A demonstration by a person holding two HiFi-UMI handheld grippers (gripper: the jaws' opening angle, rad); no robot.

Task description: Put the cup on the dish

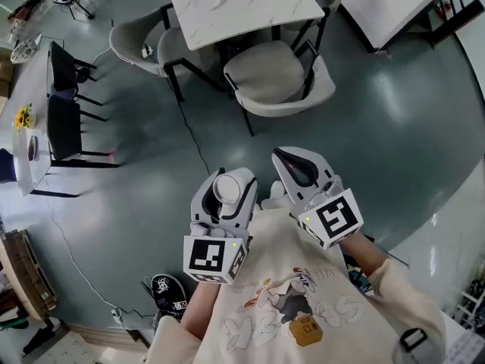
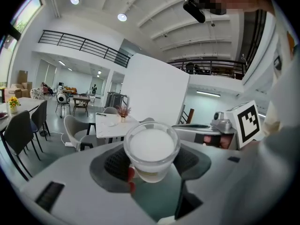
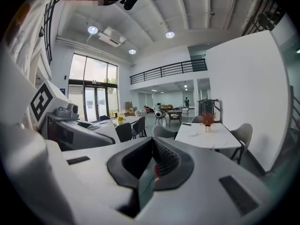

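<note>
A translucent white cup sits upright between the pads of my left gripper, which is shut on it; from above the cup shows as a pale round top. My right gripper is level beside it, jaws together with nothing between them, and in the head view it hangs just right of the left one. Both are held close to the person's chest, above the grey floor. A pale round dish lies on the white marble table some way ahead.
Grey padded chairs stand round the marble table. Black chairs stand at a long table on the left. A cable runs across the floor. A small vase of dried flowers stands on the marble table. Another white table is far right.
</note>
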